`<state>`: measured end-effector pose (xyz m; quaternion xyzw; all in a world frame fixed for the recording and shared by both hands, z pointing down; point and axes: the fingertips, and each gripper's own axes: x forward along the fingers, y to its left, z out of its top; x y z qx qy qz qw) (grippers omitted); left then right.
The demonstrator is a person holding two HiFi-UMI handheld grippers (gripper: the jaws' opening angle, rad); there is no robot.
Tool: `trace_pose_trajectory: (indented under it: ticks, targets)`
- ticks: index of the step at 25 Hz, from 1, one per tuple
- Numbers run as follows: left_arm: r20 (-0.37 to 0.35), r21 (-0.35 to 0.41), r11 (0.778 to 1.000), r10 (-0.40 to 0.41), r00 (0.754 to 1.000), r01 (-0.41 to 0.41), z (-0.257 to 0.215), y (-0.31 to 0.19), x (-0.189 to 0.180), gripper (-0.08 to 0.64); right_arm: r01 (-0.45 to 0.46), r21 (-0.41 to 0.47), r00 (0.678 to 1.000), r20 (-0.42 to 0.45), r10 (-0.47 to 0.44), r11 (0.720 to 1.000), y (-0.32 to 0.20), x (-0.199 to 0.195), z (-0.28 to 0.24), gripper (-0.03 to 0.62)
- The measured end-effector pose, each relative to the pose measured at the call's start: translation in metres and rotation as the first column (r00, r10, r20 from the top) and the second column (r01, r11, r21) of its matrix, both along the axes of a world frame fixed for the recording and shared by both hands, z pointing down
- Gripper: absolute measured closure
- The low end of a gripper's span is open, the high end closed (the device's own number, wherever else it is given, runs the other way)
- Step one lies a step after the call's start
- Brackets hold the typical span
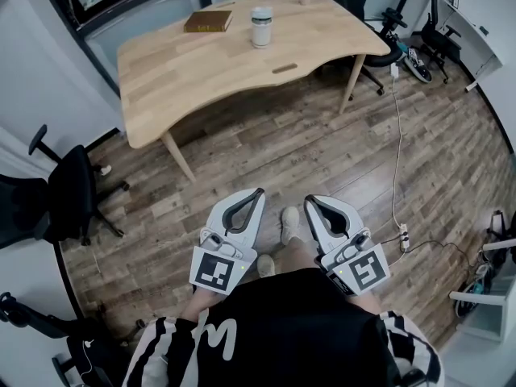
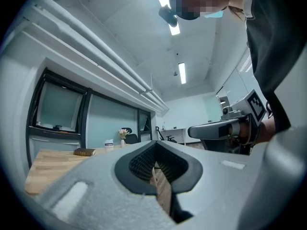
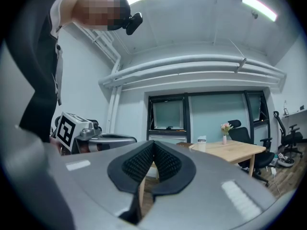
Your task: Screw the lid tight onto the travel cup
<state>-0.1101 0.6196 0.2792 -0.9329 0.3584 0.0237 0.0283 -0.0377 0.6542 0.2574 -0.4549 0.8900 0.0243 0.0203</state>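
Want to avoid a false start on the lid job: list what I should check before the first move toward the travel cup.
1. Travel cup upright on the wooden table: ok.
2. Left gripper empty, jaws together: ok.
3. Right gripper empty, jaws together: ok.
4. Cup within reach: not ok; it stands at the table's far side, well ahead of both grippers.
5. Lid seated straight or loose: cannot tell, too small from here.
6. Room around the cup: ok; the book lies apart, to its left.
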Motion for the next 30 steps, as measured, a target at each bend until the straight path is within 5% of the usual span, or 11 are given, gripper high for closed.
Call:
trace_pose_trajectory:
  ticks: [15, 30]
  targets:
    - [0.013, 0.02, 0.999, -0.03, 0.999, 0.03, -0.007, -0.03, -0.004, 0.558, -0.008, 0.004, 1.0, 0.028, 0.008, 1.0, -0.036, 0.011, 0.001, 0.592]
    - [0.016, 0.034, 0.999, -0.042, 0.999, 0.041, -0.01, -0.116, 0.011, 0.558, -0.019, 0.007, 0.999, 0.027, 0.019, 1.0, -0.121, 0.039, 0.0, 0.591]
